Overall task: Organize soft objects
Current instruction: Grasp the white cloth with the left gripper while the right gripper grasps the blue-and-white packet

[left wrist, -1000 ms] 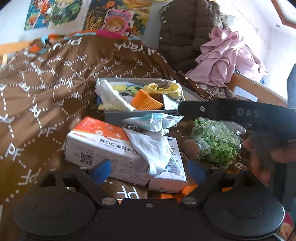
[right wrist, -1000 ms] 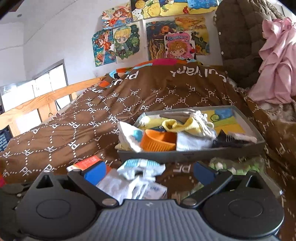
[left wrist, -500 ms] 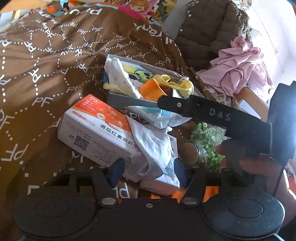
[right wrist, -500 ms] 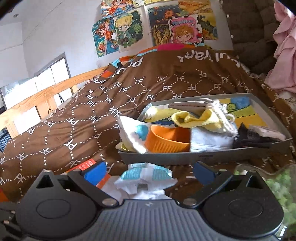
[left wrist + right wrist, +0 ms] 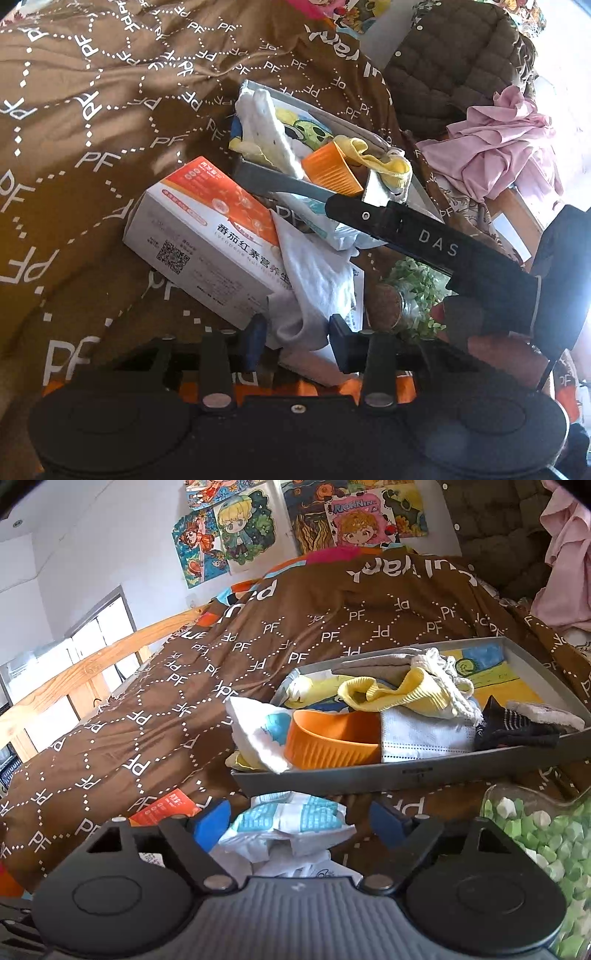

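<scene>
**Left gripper closing on the grey sock**

A light grey cotton sock (image 5: 314,280) is lying draped over a white and orange cardboard box (image 5: 207,236) on the brown patterned bedspread (image 5: 92,110). The left gripper (image 5: 295,332) is pinching the sock's lower end, its blue-padded fingers narrowed against the fabric. Just beyond, a white and blue plastic packet (image 5: 291,819) is sitting between the fingers of the right gripper (image 5: 299,821), which are spread wide and not touching it. Behind the packet, a shallow grey tray (image 5: 406,775) is holding a yellow knitted sock (image 5: 399,696), an orange ribbed cup (image 5: 332,738) and a white face mask (image 5: 424,734). A glass jar of green pieces (image 5: 535,834) is lying beside the tray.
</scene>
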Motion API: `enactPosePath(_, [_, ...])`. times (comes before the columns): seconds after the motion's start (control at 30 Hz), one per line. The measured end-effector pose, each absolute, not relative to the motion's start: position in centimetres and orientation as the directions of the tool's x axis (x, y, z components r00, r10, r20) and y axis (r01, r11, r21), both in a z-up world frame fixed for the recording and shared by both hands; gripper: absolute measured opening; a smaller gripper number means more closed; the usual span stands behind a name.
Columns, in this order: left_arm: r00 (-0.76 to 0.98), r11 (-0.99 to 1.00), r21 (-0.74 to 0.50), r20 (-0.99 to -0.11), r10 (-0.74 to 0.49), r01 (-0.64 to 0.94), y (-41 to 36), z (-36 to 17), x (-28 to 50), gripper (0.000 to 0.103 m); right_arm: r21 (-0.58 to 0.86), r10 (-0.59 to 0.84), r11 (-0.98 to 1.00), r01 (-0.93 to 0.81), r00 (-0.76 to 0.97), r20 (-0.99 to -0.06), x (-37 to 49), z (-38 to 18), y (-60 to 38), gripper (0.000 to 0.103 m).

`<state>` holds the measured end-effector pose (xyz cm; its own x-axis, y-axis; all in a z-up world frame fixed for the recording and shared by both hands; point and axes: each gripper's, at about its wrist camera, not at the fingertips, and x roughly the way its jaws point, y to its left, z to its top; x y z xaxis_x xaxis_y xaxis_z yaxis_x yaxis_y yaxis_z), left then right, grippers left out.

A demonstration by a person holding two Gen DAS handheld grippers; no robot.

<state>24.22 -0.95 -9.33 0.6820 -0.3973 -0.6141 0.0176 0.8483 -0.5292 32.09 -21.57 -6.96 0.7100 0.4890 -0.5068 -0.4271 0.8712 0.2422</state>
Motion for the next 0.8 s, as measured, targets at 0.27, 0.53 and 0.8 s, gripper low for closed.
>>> enactPosePath(0.27, [0.693, 0.832, -0.554, -0.598, -0.403, 0.005, -0.4, -8.5, 24.2, 0.03, 0.223, 0.482, 0.874, -0.432, 0.705, -0.52, 32.0, -7.0, -21.3, 0.082])
enactPosePath(0.53, [0.685, 0.818, -0.576, -0.594, -0.421, 0.003, -0.4, -8.6, 24.2, 0.014, 0.221, 0.483, 0.872, -0.438, 0.691, -0.538, 31.9, -7.5, -20.8, 0.072])
enactPosePath(0.8, [0.694, 0.847, -0.531, -0.6, -0.397, 0.026, -1.3, -8.2, 23.6, 0.004, 0.219, 0.482, 0.872, -0.437, 0.692, -0.537, 31.8, -7.6, -20.9, 0.068])
